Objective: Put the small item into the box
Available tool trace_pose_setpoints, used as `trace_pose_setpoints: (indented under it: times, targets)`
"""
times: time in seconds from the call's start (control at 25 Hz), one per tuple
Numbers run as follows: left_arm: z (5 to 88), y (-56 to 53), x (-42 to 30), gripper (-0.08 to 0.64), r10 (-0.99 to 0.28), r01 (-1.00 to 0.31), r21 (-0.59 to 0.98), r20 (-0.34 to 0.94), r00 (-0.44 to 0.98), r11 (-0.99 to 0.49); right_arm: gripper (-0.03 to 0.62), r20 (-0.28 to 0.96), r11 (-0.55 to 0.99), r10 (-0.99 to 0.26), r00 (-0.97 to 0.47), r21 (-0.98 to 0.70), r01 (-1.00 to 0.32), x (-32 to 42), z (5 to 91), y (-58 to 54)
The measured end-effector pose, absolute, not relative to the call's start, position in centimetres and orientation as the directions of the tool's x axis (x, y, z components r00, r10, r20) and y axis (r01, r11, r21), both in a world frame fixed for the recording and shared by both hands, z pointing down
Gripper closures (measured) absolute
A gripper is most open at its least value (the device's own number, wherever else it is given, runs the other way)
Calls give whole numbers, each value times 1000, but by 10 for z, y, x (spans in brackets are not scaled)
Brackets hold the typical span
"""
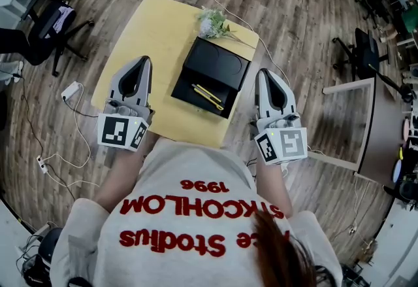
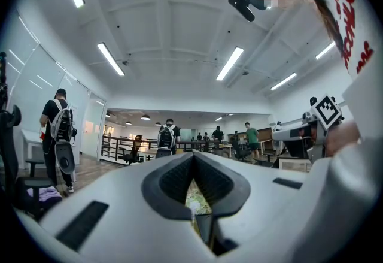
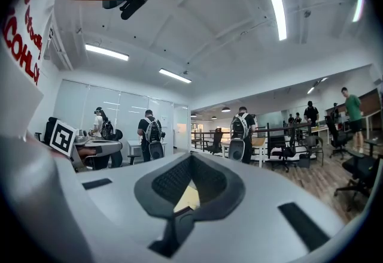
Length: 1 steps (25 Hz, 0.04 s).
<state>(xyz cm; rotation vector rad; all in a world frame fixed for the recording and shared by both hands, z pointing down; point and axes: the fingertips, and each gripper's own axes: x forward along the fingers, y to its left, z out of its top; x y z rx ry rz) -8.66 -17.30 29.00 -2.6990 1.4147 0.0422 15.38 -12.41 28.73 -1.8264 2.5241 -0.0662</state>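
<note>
Red lettering is carried on the person's pale shirt (image 1: 196, 168), seen upside down in the head view: "Stodius" across the shirt's chest, "STKCOHLOM" beneath it, "1996" lowest.

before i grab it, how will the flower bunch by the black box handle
The flower bunch looks light and floppy, with a thin stem, so it probably sags when lifted. Its blossoms seem fragile; a hard pinch may crush them.
</note>
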Motion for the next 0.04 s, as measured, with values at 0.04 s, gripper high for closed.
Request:
trace_pose_setpoints:
  times: [0.04]
  targets:
    - [291,-173,-86,554,-819,-822,-70,-68,570,-566,589,4,312,-950,-313,-49,-949,154,288,-124]
